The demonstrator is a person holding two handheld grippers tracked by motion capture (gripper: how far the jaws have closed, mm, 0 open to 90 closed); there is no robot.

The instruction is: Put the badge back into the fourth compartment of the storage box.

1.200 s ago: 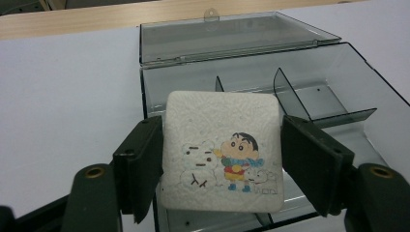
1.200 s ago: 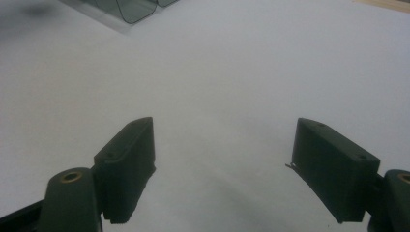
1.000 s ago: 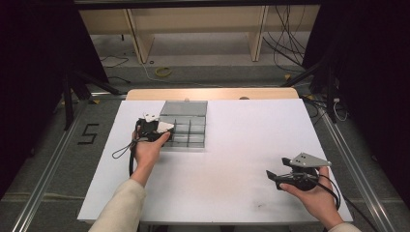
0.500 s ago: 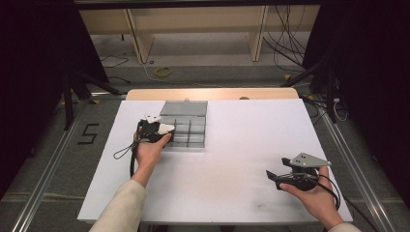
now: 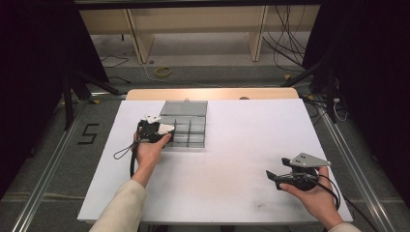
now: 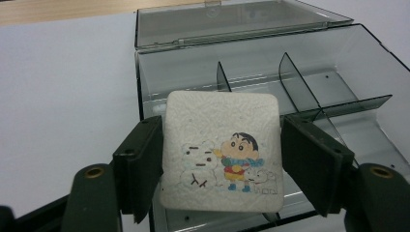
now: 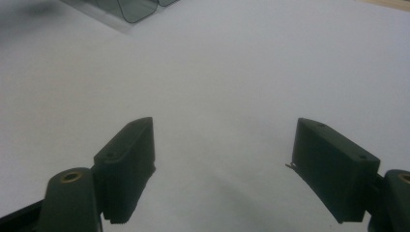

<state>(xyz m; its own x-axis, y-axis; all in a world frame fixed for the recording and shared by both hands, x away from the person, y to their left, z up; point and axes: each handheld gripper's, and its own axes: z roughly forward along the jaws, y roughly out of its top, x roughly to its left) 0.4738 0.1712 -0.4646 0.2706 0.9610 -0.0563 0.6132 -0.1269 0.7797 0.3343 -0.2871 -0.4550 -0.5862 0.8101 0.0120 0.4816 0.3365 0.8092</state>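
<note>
White pad's (image 6: 222, 150) edges behind fingers (image 6: 140, 166)

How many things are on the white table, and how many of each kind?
Grippers: 2, the left gripper and the right gripper
Clear divided boxes, lid open: 1
White square pads with a cartoon picture, held between the left gripper's fingers over the box: 1
Total: 4

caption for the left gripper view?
Left gripper holding a cartoon-printed white square coaster over the open compartment box.
</note>
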